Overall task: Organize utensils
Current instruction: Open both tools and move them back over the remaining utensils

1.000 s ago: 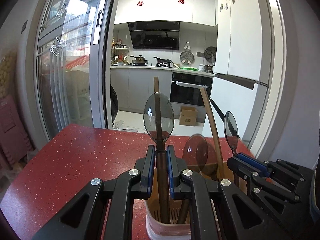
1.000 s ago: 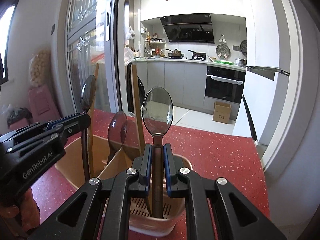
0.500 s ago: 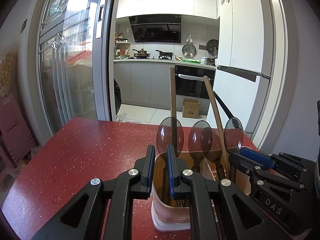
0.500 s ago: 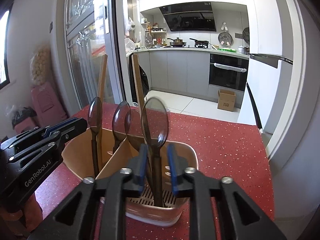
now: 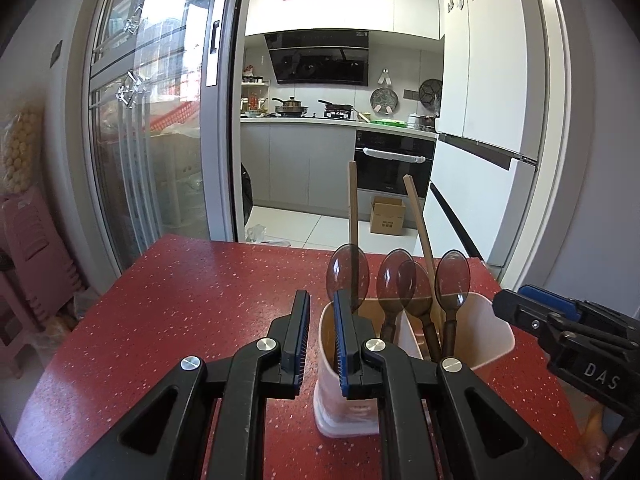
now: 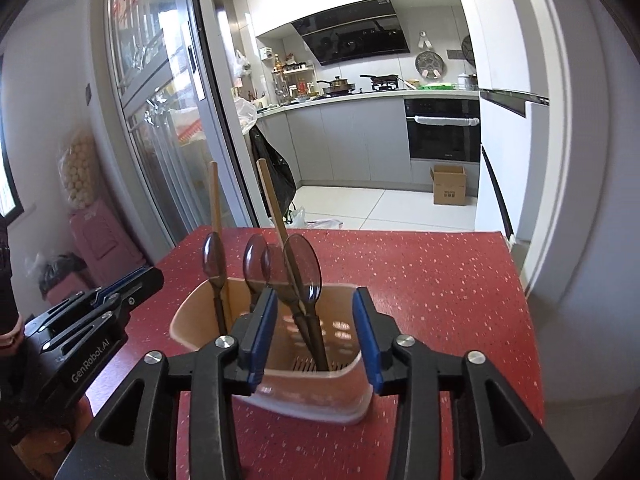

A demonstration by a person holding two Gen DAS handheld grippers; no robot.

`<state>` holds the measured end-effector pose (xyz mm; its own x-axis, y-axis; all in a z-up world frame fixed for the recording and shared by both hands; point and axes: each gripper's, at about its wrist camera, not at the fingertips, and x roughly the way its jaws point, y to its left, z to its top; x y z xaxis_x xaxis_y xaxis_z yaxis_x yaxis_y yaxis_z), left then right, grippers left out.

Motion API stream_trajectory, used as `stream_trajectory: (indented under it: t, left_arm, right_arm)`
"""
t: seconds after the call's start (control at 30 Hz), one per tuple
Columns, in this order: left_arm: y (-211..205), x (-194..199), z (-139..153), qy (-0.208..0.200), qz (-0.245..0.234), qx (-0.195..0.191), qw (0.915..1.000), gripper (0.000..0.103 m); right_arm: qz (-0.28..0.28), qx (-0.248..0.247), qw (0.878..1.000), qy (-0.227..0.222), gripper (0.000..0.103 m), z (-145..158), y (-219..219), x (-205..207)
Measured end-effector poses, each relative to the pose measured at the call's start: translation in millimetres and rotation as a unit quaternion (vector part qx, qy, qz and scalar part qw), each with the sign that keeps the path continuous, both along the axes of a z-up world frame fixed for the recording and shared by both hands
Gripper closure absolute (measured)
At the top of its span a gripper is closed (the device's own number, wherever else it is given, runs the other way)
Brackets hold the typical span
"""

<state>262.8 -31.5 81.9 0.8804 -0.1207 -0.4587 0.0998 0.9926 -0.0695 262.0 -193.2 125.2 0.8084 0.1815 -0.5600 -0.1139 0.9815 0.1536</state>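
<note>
A beige utensil holder (image 5: 492, 336) (image 6: 348, 384) stands on the red speckled table (image 5: 192, 304) (image 6: 436, 280). Several translucent brown spoons (image 5: 347, 276) (image 6: 302, 272) and two wooden chopsticks (image 5: 418, 216) (image 6: 272, 208) stand upright in it. My left gripper (image 5: 322, 320) is open and empty, just before the holder's left end. My right gripper (image 6: 314, 320) is open wide and empty, its fingers on either side of the holder's near end. Each gripper also shows in the other view: the right one (image 5: 560, 328) and the left one (image 6: 92, 312).
The table's far edge faces an open kitchen doorway with a tiled floor and a cardboard box (image 5: 386, 216). A glass sliding door (image 5: 152, 140) is at the left, a white fridge (image 5: 492, 120) at the right. Pink stools (image 5: 32, 248) stand left of the table.
Both grippers let go of their spoons, which now stand in the holder. Both grippers opened and pulled back and up from the holder.
</note>
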Motion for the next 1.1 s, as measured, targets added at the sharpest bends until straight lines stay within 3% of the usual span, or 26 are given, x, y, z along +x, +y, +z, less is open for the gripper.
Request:
stream_trajectory:
  t: [0.3,0.73,0.77,0.8,0.83,0.87,1.0,1.1]
  left_arm:
    - [8.2,-46.5,-2.0,0.033,0.002,0.022,0.9992,0.062]
    - [34.6,-123.4,-40.2,0.111,-0.007,0.013,0.9937,0.062]
    - [37.5,-128.7,-44.4,0.116,-0.006,0.011,0.9931,0.053]
    - [41.3,-134.7,-48.8,0.122,-0.002,0.008,0.9925,0.022]
    - [44.7,-139.7,-50.8,0.123,0.004,0.005,0.9924,0.007]
    - [48.4,-147.6,-52.9,0.119,0.010,-0.003,0.9929,0.000]
    - [51.8,-163.7,-65.4,0.133,0.008,0.007,0.9911,0.000]
    - [57.9,-168.1,-83.3,0.170,0.010,0.010,0.9854,0.000]
  right_arm:
    - [0.000,0.026,0.999,0.042,0.040,-0.4,2.0,-47.8]
    - [-0.005,0.025,0.992,0.125,0.036,-29.9,10.9,-110.6]
    - [-0.004,0.025,0.991,0.134,0.035,-33.9,12.0,-115.5]
    - [-0.003,0.025,0.990,0.140,0.035,-37.2,12.8,-120.1]
    - [-0.003,0.025,0.989,0.147,0.035,-40.5,14.3,-124.2]
    - [-0.003,0.024,0.987,0.156,0.035,-44.3,15.8,-128.3]
    - [-0.001,0.027,0.981,0.190,0.026,-58.7,20.0,-140.4]
    - [0.005,0.033,0.975,0.220,0.025,-69.9,25.1,-145.9]
